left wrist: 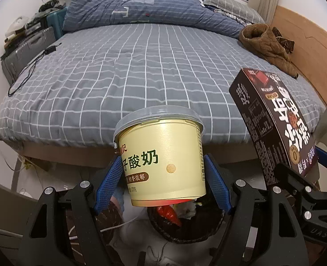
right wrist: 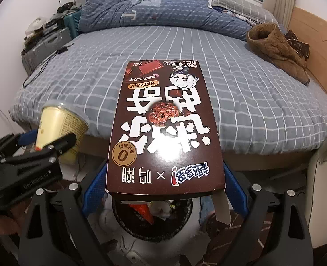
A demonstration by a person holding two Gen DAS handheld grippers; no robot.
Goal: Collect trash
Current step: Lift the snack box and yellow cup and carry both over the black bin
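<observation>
Low in the left wrist frame's centre, the left gripper (left wrist: pixel 163 177) is clamped on a cream yogurt cup (left wrist: pixel 163 159), upright above a dark trash bin (left wrist: pixel 185 230) whose rim is partly hidden. Centred in the right wrist view, the right gripper (right wrist: pixel 163 186) squeezes a brown chocolate box (right wrist: pixel 163 128) over the same bin. Behind both spreads a bed (left wrist: pixel 123 75) with grey grid sheets, a rumpled blue duvet (left wrist: pixel 141 11) and a brown coat (left wrist: pixel 267 46) at upper right; floor clutter is blurred
</observation>
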